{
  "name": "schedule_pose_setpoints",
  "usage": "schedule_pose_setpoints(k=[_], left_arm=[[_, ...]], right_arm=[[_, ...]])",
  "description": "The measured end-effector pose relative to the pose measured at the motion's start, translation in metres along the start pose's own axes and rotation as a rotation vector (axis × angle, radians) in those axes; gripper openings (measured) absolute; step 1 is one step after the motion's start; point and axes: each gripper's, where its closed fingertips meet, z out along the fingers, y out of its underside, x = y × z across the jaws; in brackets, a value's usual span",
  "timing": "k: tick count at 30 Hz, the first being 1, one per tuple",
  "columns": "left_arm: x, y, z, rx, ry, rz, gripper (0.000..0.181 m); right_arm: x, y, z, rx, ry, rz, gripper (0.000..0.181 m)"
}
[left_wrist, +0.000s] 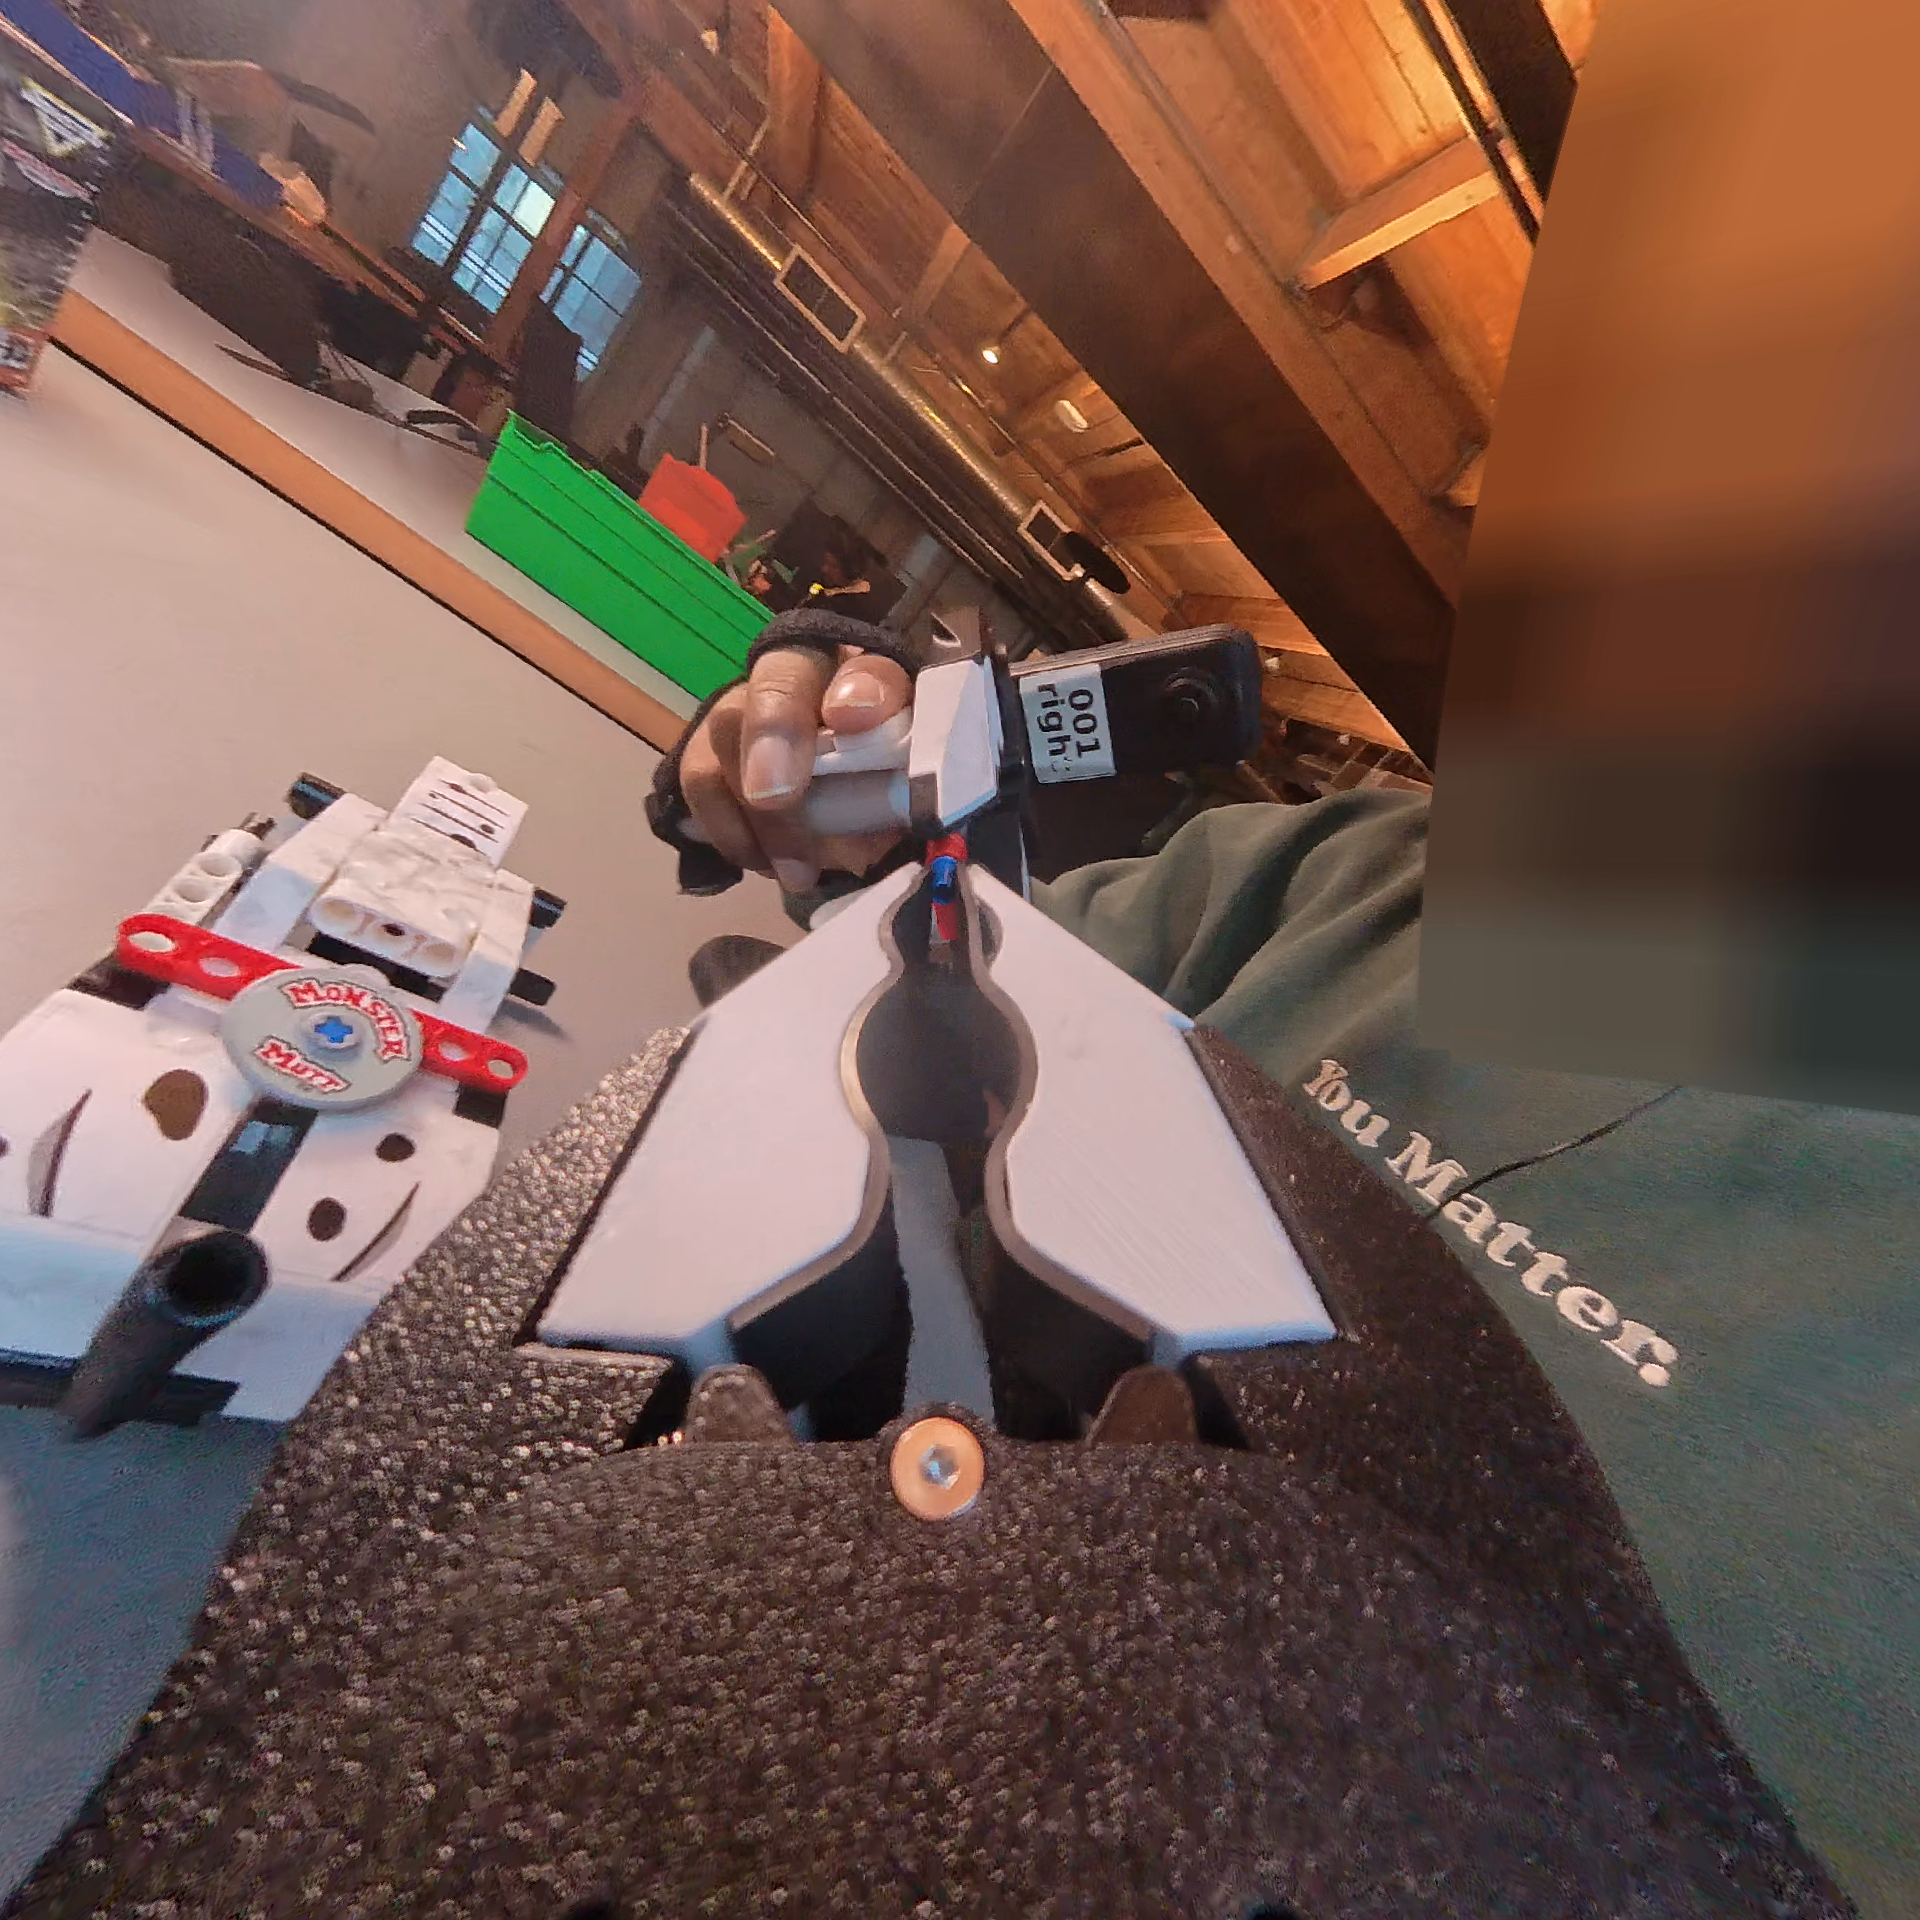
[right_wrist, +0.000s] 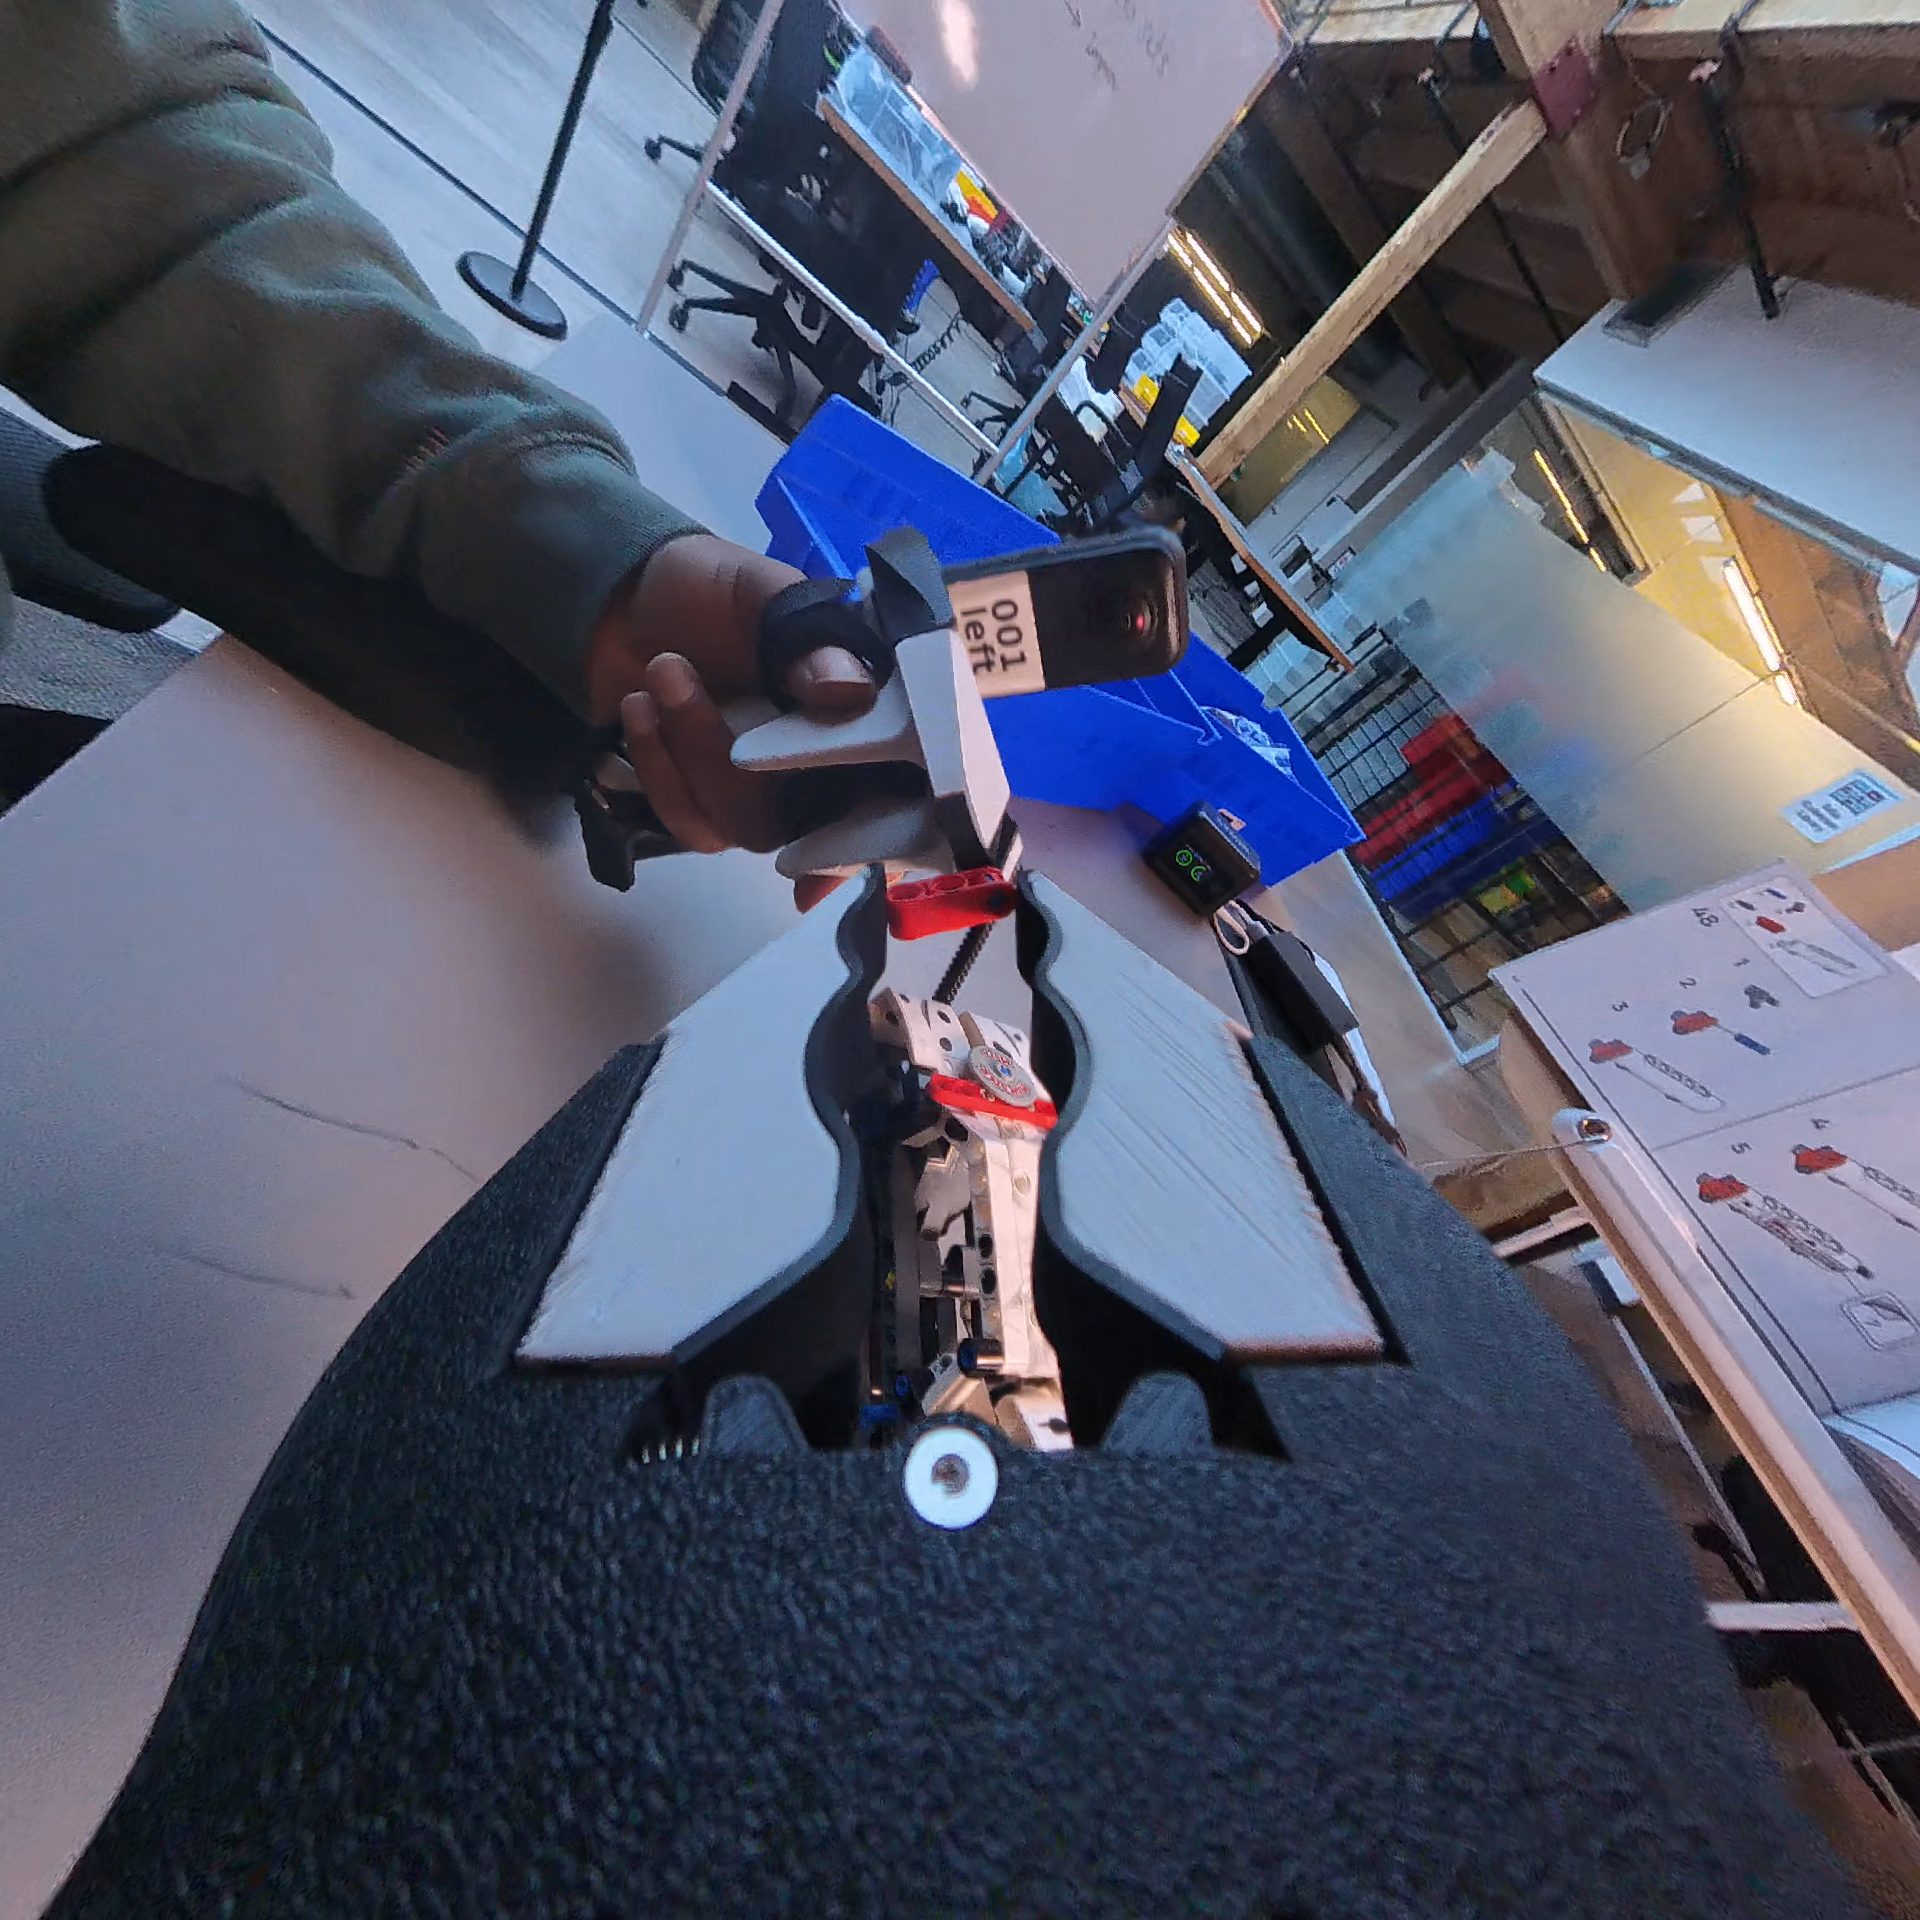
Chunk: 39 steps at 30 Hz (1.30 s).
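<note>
In the left wrist view my left gripper is shut, tips nearly together, on a small red piece with a blue pin, held above the table. My right gripper meets it there, its jaws closed against the two ends of the same short red beam. The left gripper's fingertip touches that beam's right end from above. A white toy vehicle build with a red cross beam and a grey disc lies on the table to the left. It also shows between the right fingers in the right wrist view.
A black tube lies by the build. A green bin stands far back. A blue bin, a small black device with a lit screen and an open instruction booklet sit to the right. A person's green sleeve reaches in. Only a small space, under 4 cm, lies between the two pairs of fingers.
</note>
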Motion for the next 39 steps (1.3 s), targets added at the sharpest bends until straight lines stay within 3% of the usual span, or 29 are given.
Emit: schedule_pose_setpoints(k=[11,12,13,14,16,19,20,22,26,30,39], left_arm=[[0.002,-0.002,0.0,-0.052,-0.031,0.041,0.003],[0.001,-0.003,0.0,-0.051,-0.039,0.047,0.003],[0.002,-0.005,-0.002,-0.042,-0.041,0.051,0.003],[0.002,-0.012,-0.008,-0.001,-0.044,0.046,0.003],[-0.002,-0.024,-0.029,0.047,-0.102,0.08,0.002],[-0.005,-0.022,-0.03,0.023,-0.137,0.112,0.002],[-0.007,-0.02,-0.026,0.003,-0.151,0.127,0.002],[-0.01,-0.012,-0.017,-0.068,-0.201,0.214,0.003],[-0.018,0.001,-0.007,-0.186,-0.326,0.424,0.003],[-0.021,0.01,-0.001,-0.274,-0.405,0.587,0.003],[-0.014,0.019,0.006,-0.326,-0.403,0.706,0.003]], right_arm=[[0.005,-0.002,-0.004,0.057,-0.039,0.11,0.021],[0.007,-0.001,-0.004,0.058,-0.027,0.113,0.02],[0.018,-0.001,-0.008,0.07,0.028,0.121,0.004],[0.027,-0.001,-0.016,0.092,0.056,0.147,0.0],[0.044,-0.002,-0.032,0.094,0.094,0.151,0.0],[0.039,0.0,-0.026,0.08,0.117,0.142,0.0],[0.035,0.004,-0.022,0.061,0.081,0.169,0.0],[0.028,0.01,-0.017,0.032,-0.005,0.286,0.02],[0.01,0.013,-0.01,0.022,-0.16,0.522,0.015],[0.002,0.02,-0.008,-0.018,-0.205,0.557,0.011],[-0.005,0.011,-0.012,0.091,-0.294,0.626,0.006]])
